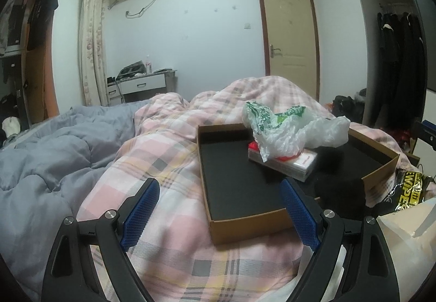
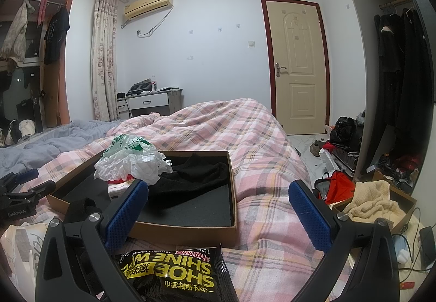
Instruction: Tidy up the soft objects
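A shallow cardboard box (image 1: 245, 228) with a black foam floor lies on the pink plaid quilt. Inside it are a crumpled white and green plastic bag (image 1: 286, 127), a red and white tissue pack (image 1: 288, 163) under the bag, and a black cloth (image 1: 338, 187). My left gripper (image 1: 220, 209) hovers open at the box's near left corner, with nothing between its blue pads. My right gripper (image 2: 218, 216) is also open and empty, just short of the box (image 2: 185, 232). A black and yellow shoe wipes pack (image 2: 174, 274) lies below it. The black cloth (image 2: 190, 179) fills the box's right half.
A grey duvet (image 1: 49, 165) covers the bed's left side. A white bag (image 2: 19, 242) lies left of the wipes pack. Off the bed's right edge, another carton holds a cream towel (image 2: 368, 201), among cables and luggage on the floor. A closed door (image 2: 297, 64) stands beyond.
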Motion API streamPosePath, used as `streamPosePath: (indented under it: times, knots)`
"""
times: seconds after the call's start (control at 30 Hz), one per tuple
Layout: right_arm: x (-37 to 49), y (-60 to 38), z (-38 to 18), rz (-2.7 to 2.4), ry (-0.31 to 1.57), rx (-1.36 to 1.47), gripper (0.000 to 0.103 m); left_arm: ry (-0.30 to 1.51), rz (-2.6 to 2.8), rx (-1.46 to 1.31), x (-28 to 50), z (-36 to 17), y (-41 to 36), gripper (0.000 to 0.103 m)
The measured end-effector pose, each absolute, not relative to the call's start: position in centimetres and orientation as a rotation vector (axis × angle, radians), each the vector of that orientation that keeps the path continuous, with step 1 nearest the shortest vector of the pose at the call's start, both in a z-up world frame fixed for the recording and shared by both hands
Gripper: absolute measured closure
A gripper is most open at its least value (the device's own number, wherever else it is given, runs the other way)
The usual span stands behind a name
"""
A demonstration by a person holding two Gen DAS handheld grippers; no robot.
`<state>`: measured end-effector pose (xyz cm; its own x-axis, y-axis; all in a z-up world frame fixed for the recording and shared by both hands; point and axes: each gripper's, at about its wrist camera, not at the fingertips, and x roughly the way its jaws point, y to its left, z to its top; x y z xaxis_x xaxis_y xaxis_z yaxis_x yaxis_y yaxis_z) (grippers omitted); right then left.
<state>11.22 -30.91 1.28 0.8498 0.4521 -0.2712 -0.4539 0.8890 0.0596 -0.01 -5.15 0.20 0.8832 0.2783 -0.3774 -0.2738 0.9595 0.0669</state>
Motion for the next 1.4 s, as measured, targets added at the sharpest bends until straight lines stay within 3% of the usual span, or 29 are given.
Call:
streamPosePath:
  times: [1.4]
  knots:
    - [10.9, -31.3, 1.5, 0.478, 0.278, 0.001, 0.0, 0.439, 0.179, -0.053, 0.9, -0.2, -4.4, 0.014]
